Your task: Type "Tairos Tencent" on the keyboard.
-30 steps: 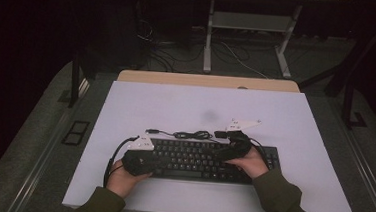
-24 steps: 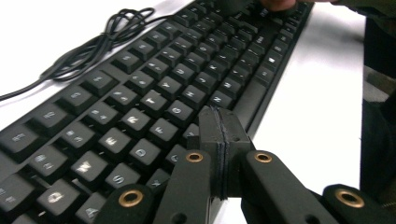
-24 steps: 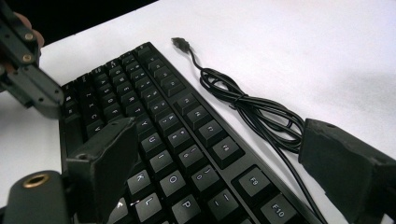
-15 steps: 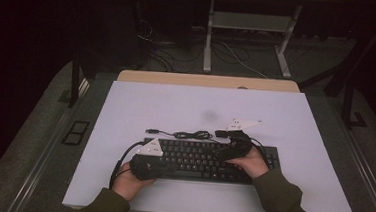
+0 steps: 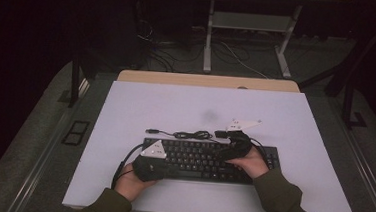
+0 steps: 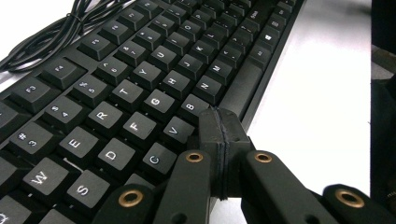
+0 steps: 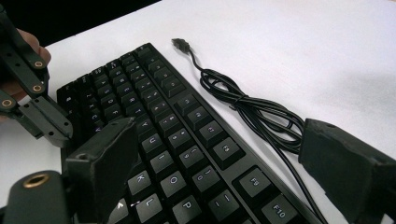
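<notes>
A black keyboard (image 5: 197,159) lies on the white table top, its cable (image 5: 189,134) bundled behind it and ending in a USB plug (image 5: 150,131). My left gripper (image 5: 167,170) is at the keyboard's front left, shut with nothing between its jaws. In the left gripper view its closed tip (image 6: 219,128) sits over the V and B keys by the space bar (image 6: 243,86); I cannot tell if it touches. My right gripper (image 5: 221,151) stands open over the keyboard's right half. Its wide jaws (image 7: 224,154) span the upper key rows (image 7: 187,135) and the cable (image 7: 252,109).
The white table top (image 5: 295,123) has free room behind and to both sides of the keyboard. A wooden strip (image 5: 178,78) borders its far edge. Beyond that stand a dark floor, loose cables and a metal frame (image 5: 208,42).
My left gripper has shifted a little to the right along the keyboard's front edge. The right gripper and the keyboard have stayed where they were.
</notes>
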`<state>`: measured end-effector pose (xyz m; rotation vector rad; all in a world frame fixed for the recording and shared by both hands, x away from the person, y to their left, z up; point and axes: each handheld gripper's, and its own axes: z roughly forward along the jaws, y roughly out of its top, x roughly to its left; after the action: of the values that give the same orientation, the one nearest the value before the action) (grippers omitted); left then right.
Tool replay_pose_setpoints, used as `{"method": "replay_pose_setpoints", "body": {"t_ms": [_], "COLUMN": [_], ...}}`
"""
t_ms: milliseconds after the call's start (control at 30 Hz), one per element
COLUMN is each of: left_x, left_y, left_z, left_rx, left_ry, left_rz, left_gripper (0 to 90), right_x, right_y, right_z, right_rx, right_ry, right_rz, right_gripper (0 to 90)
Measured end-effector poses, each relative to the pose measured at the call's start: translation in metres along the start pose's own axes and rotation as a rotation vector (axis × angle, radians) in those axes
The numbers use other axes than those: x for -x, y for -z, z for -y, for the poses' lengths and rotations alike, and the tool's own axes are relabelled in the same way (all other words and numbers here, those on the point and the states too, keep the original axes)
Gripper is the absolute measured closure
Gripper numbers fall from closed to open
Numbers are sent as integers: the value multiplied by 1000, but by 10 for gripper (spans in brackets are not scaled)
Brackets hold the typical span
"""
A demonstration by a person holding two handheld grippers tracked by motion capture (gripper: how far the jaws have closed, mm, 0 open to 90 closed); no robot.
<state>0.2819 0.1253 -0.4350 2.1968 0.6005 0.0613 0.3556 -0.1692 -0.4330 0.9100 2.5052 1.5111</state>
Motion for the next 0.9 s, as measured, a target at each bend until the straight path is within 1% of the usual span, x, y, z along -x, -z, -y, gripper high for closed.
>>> {"method": "replay_pose_setpoints", "body": {"t_ms": [433,500,533,600,667,900], "left_x": [-2,-2,-2,-3,-3,-2], "left_y": [-1,-2,-3,-3,-3,-1], "left_z": [1,1,1,2,1,0], "left_rx": [1,-6,-15,-9,-11,0], "left_ry": [3,3,-7,3,-2,2], "left_rz": [4,3,0,6,4,3], "left_gripper": [889,889,889,889,889,888], "right_x": [0,0,0,1,0,0], "right_y": [1,1,1,1,1,1], "right_z": [0,0,0,0,0,-1], "right_rx": [0,0,-1,-1,-1,2], "right_ry": [4,4,4,4,5,6], "right_rz": [2,2,2,2,2,0], "right_gripper": [115,115,114,114,115,115]}}
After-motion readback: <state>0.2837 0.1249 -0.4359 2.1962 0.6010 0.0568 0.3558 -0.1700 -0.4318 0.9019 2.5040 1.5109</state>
